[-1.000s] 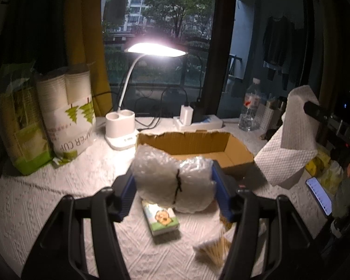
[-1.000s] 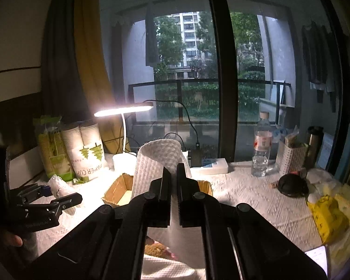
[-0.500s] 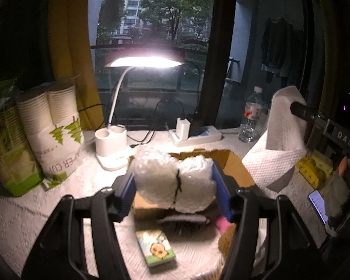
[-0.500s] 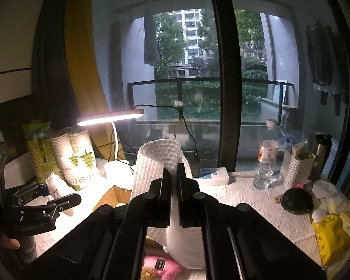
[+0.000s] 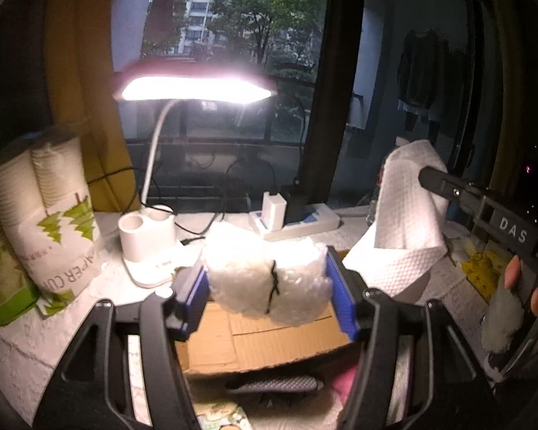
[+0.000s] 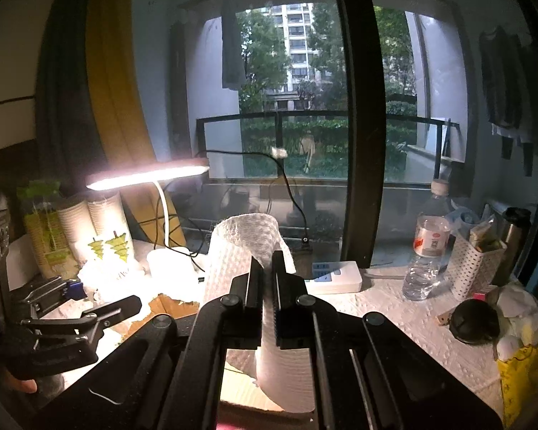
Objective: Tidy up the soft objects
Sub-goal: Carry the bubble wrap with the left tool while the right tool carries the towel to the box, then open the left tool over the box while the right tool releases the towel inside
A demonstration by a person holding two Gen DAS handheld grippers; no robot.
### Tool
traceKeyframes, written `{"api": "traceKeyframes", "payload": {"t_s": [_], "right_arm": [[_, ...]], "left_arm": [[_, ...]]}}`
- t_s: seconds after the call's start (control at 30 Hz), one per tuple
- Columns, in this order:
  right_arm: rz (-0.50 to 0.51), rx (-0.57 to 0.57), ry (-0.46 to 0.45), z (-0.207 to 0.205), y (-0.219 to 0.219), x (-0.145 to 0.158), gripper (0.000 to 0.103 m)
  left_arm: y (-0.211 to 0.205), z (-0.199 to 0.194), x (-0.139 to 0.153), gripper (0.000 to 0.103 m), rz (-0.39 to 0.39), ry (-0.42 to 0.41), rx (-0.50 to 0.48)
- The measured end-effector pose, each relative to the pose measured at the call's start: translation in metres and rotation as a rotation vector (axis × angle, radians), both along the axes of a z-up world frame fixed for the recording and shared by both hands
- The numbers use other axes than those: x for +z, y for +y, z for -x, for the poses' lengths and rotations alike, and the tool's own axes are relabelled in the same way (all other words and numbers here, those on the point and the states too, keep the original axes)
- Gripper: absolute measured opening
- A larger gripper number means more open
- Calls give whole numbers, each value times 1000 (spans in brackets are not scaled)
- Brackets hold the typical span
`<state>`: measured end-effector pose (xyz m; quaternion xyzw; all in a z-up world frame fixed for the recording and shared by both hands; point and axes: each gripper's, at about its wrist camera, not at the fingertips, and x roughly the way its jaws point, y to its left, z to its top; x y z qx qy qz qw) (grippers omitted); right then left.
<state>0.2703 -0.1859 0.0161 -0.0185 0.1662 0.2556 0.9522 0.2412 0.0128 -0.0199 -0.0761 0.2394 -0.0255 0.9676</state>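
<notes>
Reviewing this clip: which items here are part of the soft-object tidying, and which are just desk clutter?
Part of the job:
- bubble wrap bundle, clamped in the left gripper
- paper towel roll, clamped in the right gripper
- cardboard box below both

Just lying about:
- desk lamp
- paper cup sleeves
- power strip
- water bottle
</notes>
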Motion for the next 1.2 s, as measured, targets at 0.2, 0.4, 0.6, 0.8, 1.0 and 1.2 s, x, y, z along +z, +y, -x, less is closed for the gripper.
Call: {"api": "traceKeyframes", "payload": {"t_s": [0.2, 0.4, 0.6, 0.8, 1.0, 1.2], "right_arm": [[6, -3, 61, -18, 1, -24, 5], [15, -18, 145, -33, -3, -54, 5], [27, -27, 219, -41, -5, -82, 5], [41, -39, 303, -51, -10, -109, 5], [69, -45, 361, -56, -11, -127, 5], [82, -41, 362, -53, -11, -128, 5]], "left_arm": [[-7, -20, -19, 60, 19, 60, -25], [-15, -35, -36, 60, 25, 113, -45], [-27, -47, -54, 60, 31, 166, -67], [-36, -54, -70, 61, 29, 213, -74], [-39, -61, -85, 61, 43, 256, -80], [-42, -65, -94, 62, 54, 295, -90]]}}
